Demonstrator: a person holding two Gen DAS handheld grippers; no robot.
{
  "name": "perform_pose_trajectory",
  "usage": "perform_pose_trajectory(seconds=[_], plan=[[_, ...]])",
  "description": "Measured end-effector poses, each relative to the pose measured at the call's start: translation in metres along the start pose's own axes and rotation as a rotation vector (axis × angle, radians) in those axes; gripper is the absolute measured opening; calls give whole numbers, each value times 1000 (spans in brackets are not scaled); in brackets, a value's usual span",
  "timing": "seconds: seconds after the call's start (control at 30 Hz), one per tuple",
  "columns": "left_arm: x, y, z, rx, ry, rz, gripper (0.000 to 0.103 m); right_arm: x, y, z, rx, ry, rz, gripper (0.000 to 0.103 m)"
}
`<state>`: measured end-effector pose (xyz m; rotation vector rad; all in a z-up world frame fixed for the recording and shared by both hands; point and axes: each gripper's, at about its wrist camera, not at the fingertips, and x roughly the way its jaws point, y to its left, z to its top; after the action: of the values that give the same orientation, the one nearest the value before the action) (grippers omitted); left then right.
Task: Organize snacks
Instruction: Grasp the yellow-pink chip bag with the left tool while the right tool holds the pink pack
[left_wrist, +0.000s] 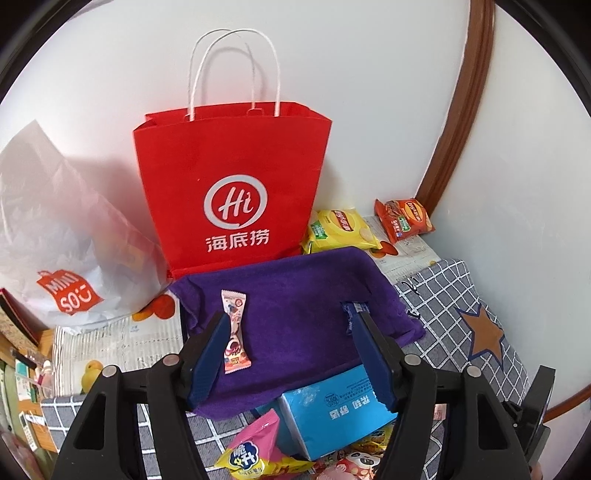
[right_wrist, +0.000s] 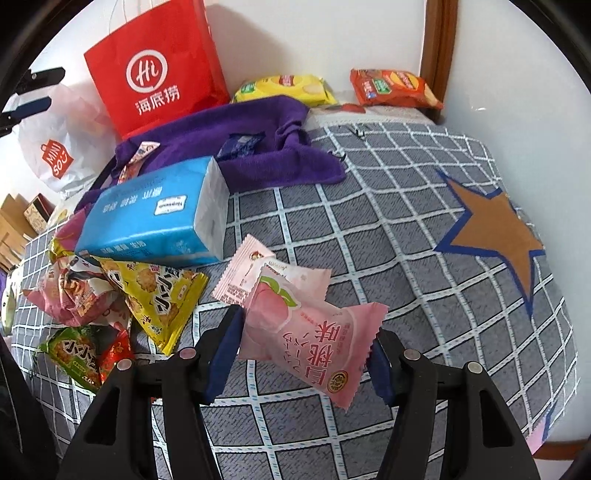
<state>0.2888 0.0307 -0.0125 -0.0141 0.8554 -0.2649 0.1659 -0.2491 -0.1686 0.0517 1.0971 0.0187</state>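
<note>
a pink peach snack packet (right_wrist: 306, 332) sits low in the frame's centre, clamped between the right gripper (right_wrist: 299, 354) fingers, above the checked cloth (right_wrist: 388, 236). the left gripper (left_wrist: 291, 354) hangs spread wide, holding nothing, over a purple towel (left_wrist: 295, 295) bearing a small pink candy (left_wrist: 235, 332). a red paper bag (left_wrist: 232, 177) stands at upper centre

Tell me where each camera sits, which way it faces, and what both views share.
Left wrist: behind the open left tool, facing the red bag and purple towel by the wall.
Right wrist: behind the right tool, with a pink snack packet between its fingers, above the checked cloth.
Shared: bag, towel, blue tissue pack.
</note>
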Motion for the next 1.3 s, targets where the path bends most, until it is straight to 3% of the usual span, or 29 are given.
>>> perform_pose_trajectory(seconds=[0.23, 0.33, 0.47, 0.63, 1.3], plan=[[3, 18, -30, -21, 93, 76, 68, -9, 0, 8, -19, -47, 20, 61], [4, 37, -53, -74, 125, 103, 71, -12, 1, 13, -35, -77, 30, 61], [14, 65, -88, -211, 205, 72, 71, -14, 3, 19, -48, -104, 45, 61], [27, 68, -123, -275, 274, 47, 71, -15, 4, 26, -49, -122, 75, 61], [81, 53, -137, -303, 365, 75, 70, -19, 0, 16, -63, -120, 95, 61]])
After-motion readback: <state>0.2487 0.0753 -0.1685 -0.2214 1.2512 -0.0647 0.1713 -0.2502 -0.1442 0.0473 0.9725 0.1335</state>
